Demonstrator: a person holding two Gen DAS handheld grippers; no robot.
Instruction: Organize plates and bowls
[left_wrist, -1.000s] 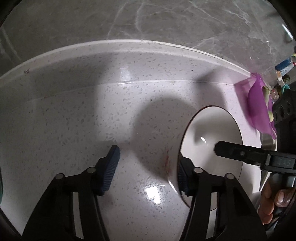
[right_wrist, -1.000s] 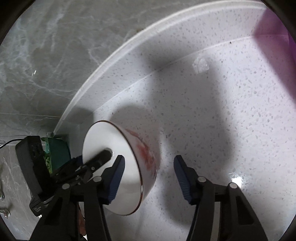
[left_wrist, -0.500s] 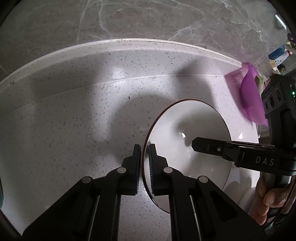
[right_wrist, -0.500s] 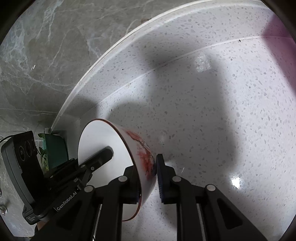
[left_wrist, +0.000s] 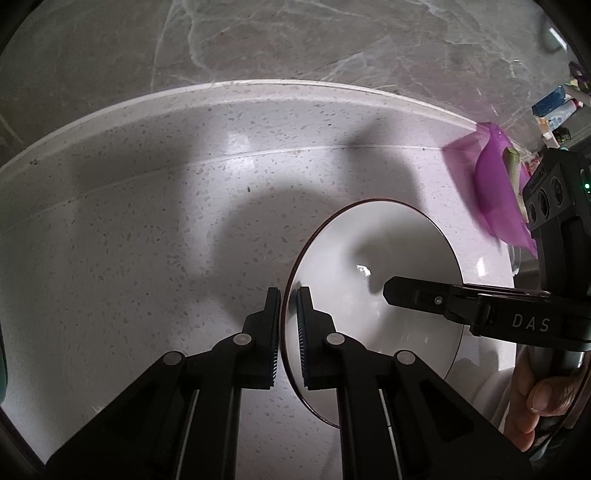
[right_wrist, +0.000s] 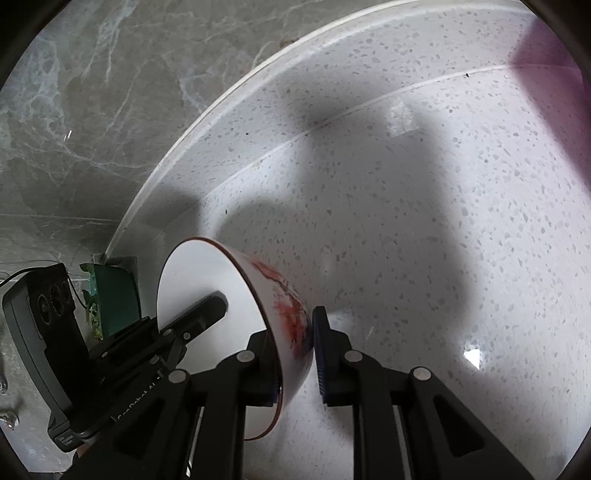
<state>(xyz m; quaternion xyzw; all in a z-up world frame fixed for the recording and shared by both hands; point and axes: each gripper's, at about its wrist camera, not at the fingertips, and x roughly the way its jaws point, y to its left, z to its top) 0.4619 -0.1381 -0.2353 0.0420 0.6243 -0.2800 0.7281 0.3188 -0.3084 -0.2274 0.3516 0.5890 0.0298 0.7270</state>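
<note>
A white ceramic bowl with a thin dark-red rim and a red painted pattern on its outer wall (right_wrist: 291, 314) is held above a white speckled stone desk (left_wrist: 147, 258), gripped from both sides at once. The left tool (left_wrist: 289, 332) is clamped on the bowl's left rim, one blue-padded finger (left_wrist: 274, 332) outside the wall and the other inside. The right tool (right_wrist: 295, 354) is closed on the opposite rim, its outer pad pressed against the red pattern and its inner finger inside the bowl. In the left wrist view the bowl's plain white inside (left_wrist: 369, 288) faces the camera, with the right tool's black finger reaching across it and a person's hand (left_wrist: 539, 398) on the handle at the near right. A translucent purple plastic container (left_wrist: 495, 195) sits on the desk at the far right, against a grey marble wall (left_wrist: 295, 40).
</note>
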